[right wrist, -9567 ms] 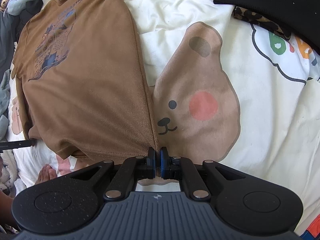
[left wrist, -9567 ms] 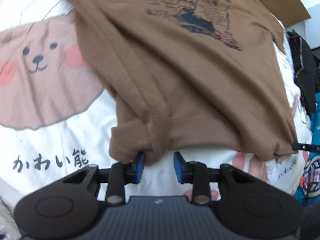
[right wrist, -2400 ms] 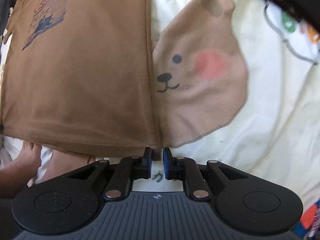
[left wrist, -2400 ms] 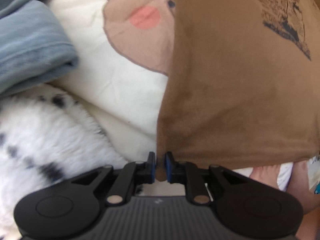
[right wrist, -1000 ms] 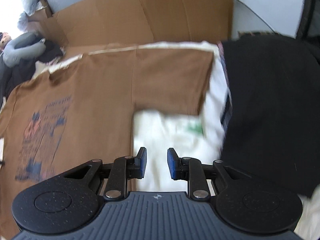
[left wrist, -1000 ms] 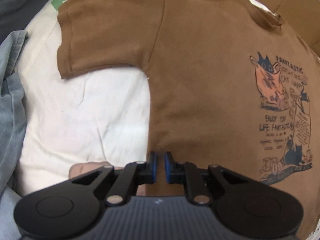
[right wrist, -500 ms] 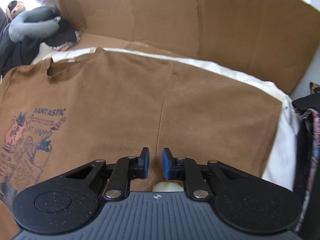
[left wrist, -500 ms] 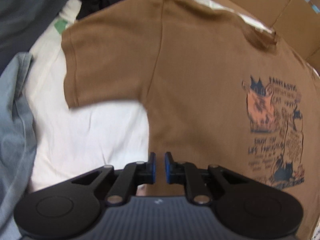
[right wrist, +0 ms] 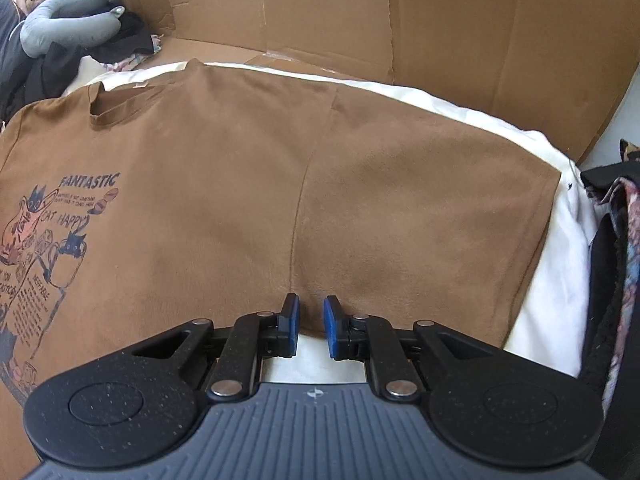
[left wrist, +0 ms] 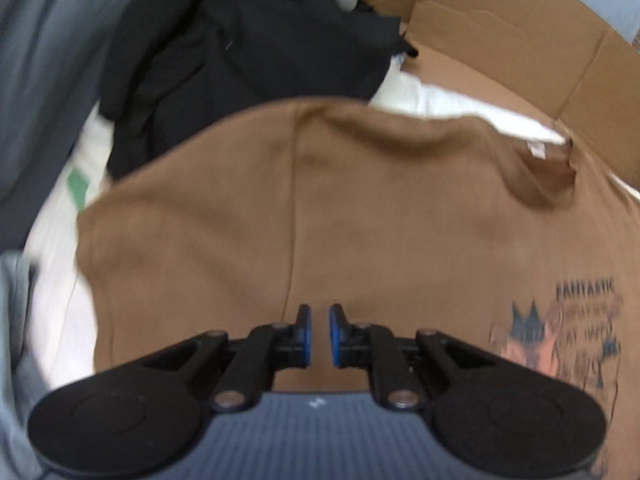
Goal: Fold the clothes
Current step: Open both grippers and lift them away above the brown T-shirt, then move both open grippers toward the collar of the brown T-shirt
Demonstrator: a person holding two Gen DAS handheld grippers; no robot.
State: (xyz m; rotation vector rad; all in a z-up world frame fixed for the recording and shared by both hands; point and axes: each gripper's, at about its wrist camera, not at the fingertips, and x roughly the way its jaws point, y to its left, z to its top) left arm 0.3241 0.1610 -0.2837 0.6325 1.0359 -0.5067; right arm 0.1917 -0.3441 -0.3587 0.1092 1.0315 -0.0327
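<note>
Shirt: brown printed cotton T-shirt [right wrist: 224, 200] lying flat.
Left gripper [left wrist: 317, 336]: hovering, slightly spread, pinching nothing.
Right gripper [right wrist: 311, 326]: slightly spread, empty (at armpit).
Advice: pinching both fabric layers.

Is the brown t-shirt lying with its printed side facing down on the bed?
No, the brown t-shirt lies flat with its cat print and the word FANTASTIC facing up, plain in the right wrist view.

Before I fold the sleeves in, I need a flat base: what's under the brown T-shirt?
White bedding shows around the brown T-shirt; whatever lies beneath its middle is covered.
</note>
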